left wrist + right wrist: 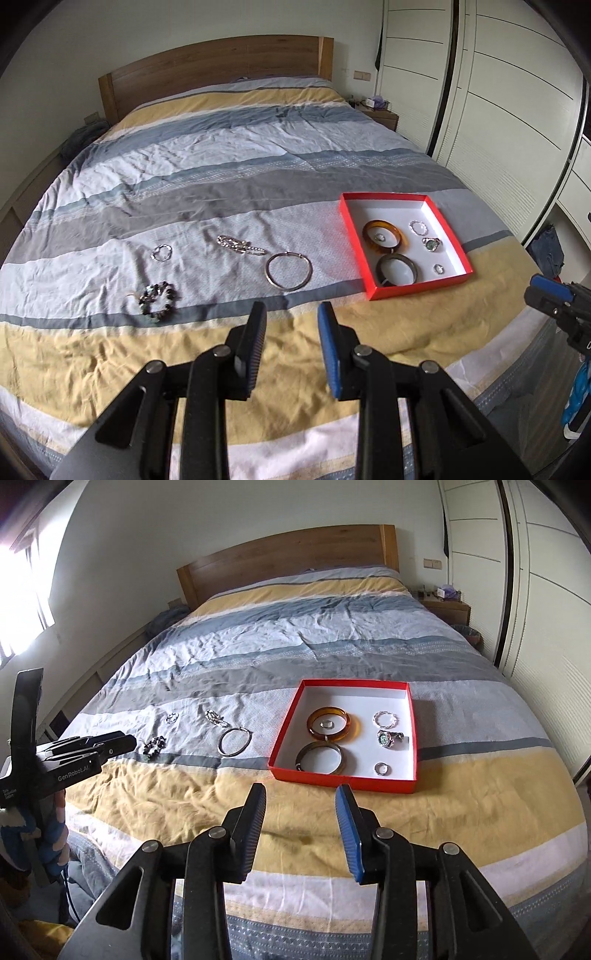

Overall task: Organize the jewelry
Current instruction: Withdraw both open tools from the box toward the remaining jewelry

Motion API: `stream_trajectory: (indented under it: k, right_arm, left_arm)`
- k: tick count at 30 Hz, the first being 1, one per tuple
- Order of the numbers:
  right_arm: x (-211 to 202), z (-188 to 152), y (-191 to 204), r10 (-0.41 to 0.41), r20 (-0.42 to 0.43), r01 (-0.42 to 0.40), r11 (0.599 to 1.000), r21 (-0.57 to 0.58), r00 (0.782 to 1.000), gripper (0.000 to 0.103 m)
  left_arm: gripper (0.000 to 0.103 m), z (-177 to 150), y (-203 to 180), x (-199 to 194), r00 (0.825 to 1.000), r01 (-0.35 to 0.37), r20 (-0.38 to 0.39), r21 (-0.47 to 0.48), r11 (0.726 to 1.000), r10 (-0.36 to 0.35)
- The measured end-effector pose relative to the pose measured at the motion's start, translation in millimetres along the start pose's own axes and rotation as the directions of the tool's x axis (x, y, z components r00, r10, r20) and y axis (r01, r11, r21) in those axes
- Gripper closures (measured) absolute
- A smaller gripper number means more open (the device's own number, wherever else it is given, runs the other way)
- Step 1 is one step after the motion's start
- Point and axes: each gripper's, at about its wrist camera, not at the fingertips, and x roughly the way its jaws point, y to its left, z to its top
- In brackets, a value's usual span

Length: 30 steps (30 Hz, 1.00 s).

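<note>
Striped bedspread (pixel 221 177) bears red box (pixel 354 254) of bangles; both grippers gape empty.

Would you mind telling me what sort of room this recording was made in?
Most likely a home bedroom: a large bed with a striped duvet and wooden headboard, a bedside table beside it, and white built-in wardrobe doors along one wall.

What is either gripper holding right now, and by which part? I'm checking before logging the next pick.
Nothing is held. The left gripper and right gripper both stand open and empty above the bedspread.
</note>
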Motion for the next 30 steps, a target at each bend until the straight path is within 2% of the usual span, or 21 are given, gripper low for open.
stream_trajectory:
  k: [4, 10, 22, 24, 25, 26, 30]
  right_arm:
    - [-12, -10, 13, 0.012, 0.003, -0.012, 1.0, -0.008, 1.0, 0.063]
    - [-28, -20, 36, 0.022, 0.013, -0.021, 0.999, -0.03, 1.0, 0.063]
    - [-67, -32, 86, 0.027, 0.06, -0.022, 0.996, -0.082, 0.998, 0.057]
    - [-76, -35, 95, 0.03, 0.073, -0.023, 0.995, -0.096, 0.997, 0.057]
    - [-80, -36, 99, 0.031, 0.08, -0.023, 0.994, -0.102, 0.996, 0.057]
    - [-85, -38, 103, 0.032, 0.087, -0.023, 0.994, -0.109, 0.996, 0.057]
    - [-102, -42, 119, 0.045, 0.112, -0.031, 0.991, -0.132, 0.993, 0.055]
  left_arm:
    - [0.076, -19, 6, -28, 0.999, -0.035, 0.033, 0.003, 0.999, 0.035]
    - [0.076, -42, 16, -60, 0.996, -0.047, 0.071, -0.008, 0.999, 0.048]
    - [0.075, -68, 30, -114, 0.987, -0.037, 0.152, -0.046, 0.998, 0.043]
    - [0.071, -73, 32, -124, 0.984, -0.039, 0.171, -0.051, 0.998, 0.047]
    - [0.06, -75, 33, -131, 0.982, -0.041, 0.183, -0.054, 0.998, 0.051]
    - [0.055, -78, 33, -137, 0.979, -0.047, 0.198, -0.059, 0.997, 0.058]
    - [0.055, -88, 39, -162, 0.967, -0.054, 0.243, -0.077, 0.996, 0.071]
